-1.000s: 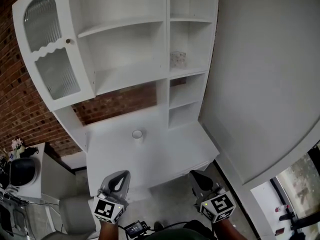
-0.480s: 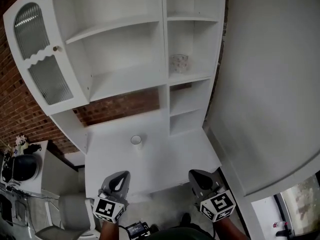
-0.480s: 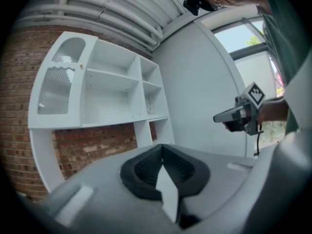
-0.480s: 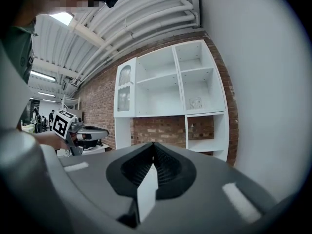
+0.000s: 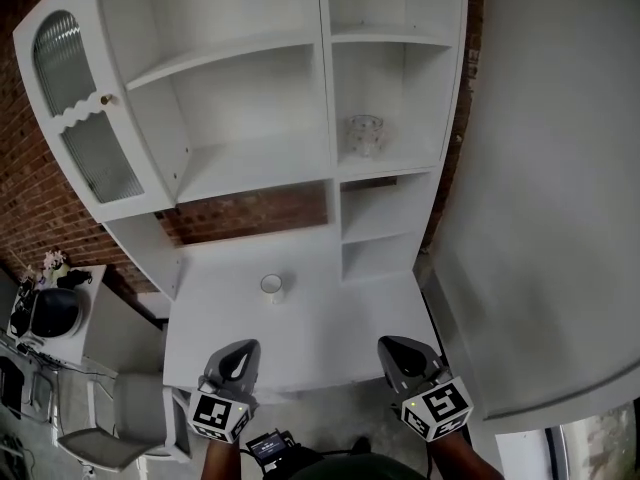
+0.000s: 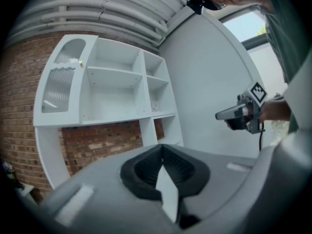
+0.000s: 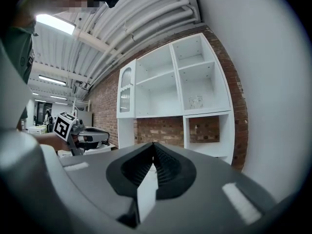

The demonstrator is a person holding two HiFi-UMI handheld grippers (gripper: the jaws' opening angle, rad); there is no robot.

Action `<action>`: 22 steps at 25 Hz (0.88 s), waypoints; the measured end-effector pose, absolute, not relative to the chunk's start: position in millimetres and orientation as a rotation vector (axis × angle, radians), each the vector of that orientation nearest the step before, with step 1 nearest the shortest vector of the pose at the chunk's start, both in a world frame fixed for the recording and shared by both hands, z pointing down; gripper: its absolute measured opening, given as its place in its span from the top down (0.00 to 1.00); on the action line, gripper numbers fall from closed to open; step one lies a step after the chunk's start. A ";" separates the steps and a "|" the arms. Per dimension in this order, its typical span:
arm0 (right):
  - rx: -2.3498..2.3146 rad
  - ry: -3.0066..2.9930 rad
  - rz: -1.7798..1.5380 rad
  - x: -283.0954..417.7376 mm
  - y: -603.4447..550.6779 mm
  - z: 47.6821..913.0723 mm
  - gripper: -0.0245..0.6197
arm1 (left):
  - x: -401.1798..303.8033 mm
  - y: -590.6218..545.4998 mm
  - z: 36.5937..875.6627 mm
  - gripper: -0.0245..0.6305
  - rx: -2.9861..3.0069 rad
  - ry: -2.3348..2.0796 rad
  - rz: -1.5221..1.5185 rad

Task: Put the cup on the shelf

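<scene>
The left gripper [image 5: 233, 360] had its jaws pressed together, and nothing was between them. The right gripper [image 5: 398, 356] was the same: jaws closed on each other, empty. Both were held side by side, well apart from each other, and both pointed towards a white shelf unit [image 5: 252, 156].

The cup [image 5: 271, 286], small and white, stood upright on the white desk top [image 5: 330, 328] under the shelves. It was in front of the left gripper and a little to its right side, well apart from its tips. From the right gripper it was ahead and to the left. No gripper touched it.

A clear glass [image 5: 365, 134] stood on one shelf in the narrow right column of the unit, far ahead of the right gripper and higher than it, slightly to its left. A cabinet door [image 5: 82, 118] with ribbed glass closed the left end of the unit, ahead of the left gripper and far to its left. A brick wall [image 5: 250, 211] was seen behind the desk, between the desk top and the lower shelves. A grey chair [image 5: 105, 430] was just to the left of the left gripper, lower than the desk
</scene>
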State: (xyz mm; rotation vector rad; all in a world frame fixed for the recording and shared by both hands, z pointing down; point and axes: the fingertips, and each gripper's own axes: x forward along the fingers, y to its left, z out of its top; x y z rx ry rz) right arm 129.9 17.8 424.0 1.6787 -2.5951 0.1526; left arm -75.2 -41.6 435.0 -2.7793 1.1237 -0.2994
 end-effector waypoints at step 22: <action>1.736 -2.530 0.159 123.1 -89.2 427.2 0.95 | -70.2 -170.0 455.1 0.96 -2.825 1.065 -0.276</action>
